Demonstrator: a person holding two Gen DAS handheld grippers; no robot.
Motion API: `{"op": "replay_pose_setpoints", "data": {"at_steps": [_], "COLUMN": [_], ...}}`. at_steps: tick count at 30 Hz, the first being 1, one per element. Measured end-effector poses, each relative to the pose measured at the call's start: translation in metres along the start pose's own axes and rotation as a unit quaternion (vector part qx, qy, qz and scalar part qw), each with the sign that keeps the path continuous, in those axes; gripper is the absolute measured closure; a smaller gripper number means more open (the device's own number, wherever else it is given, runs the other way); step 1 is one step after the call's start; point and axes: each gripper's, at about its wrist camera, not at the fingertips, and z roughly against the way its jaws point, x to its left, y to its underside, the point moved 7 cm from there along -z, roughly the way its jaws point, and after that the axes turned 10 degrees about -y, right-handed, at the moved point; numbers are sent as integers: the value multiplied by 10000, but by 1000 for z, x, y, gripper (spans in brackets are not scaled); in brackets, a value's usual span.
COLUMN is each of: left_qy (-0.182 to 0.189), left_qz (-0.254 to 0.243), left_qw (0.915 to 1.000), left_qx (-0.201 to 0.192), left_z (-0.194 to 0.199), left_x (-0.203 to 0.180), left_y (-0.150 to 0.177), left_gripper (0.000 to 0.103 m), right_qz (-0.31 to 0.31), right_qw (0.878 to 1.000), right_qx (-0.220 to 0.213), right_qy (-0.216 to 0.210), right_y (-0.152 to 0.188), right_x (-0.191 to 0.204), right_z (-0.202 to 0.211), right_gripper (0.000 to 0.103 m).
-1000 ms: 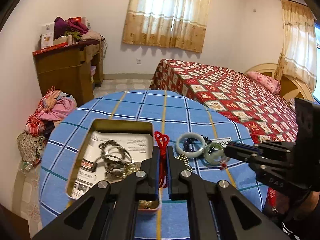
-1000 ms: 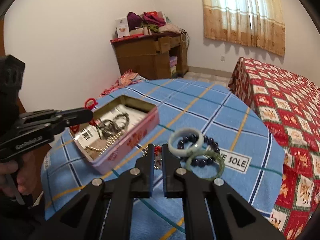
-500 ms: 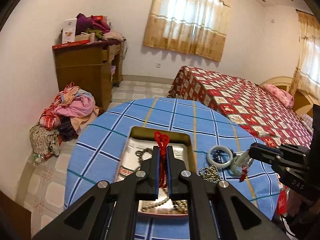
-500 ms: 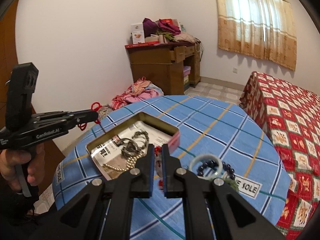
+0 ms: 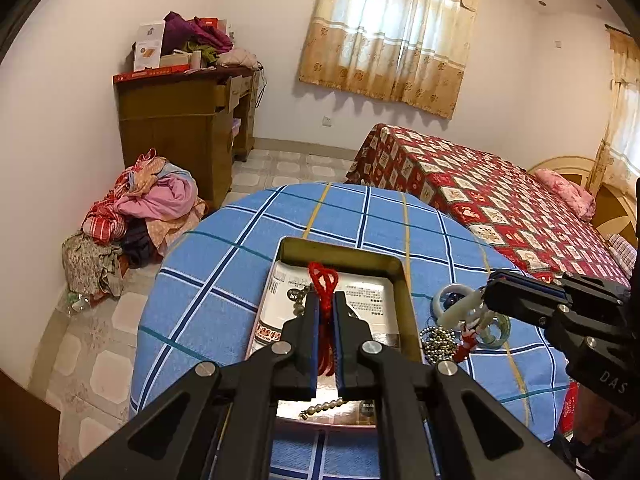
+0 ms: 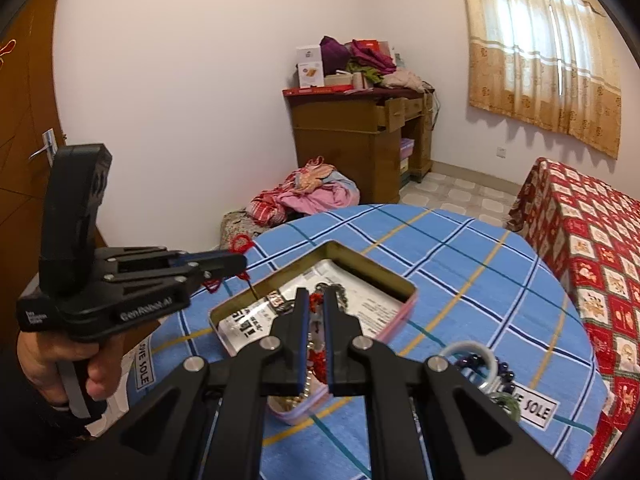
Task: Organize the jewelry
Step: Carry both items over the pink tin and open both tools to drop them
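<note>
Both claws hang over the tin (image 5: pixel 404 280): the left gripper (image 5: pixel 325 308) is clamped on a red cord (image 5: pixel 322 278), and the right gripper (image 5: pixel 490 294) pinches a pale bangle (image 5: pixel 460 311) with a red tassel. A white bangle (image 6: pixel 466 347), dark beads (image 6: pixel 502 368) and a ball chain (image 5: pixel 438 338) lie on the blue checked tablecloth (image 5: pixel 240 264), just right of the tin.
</note>
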Motion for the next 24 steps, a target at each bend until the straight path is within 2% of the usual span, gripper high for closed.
{"op": "replay_pose_setpoints", "data": {"at_steps": [9,24], "left_qy": [-44,-66], "left_qz": [92,-59], "left_qw": [9998,9995], "left_qx": [151,319], "left_z": [-13,-22], "left_x": [10,5], "left_y": [9,26], "left_gripper": [98,98], "right_qz": [-71,-106], "right_qw": [9996,9990], "right_qx": [166,364], "right_qy": [-236,-230], "right_y": [8,22], "right_x": [12,18], "right_z": [-26,-54], "right_gripper": [95,95]}}
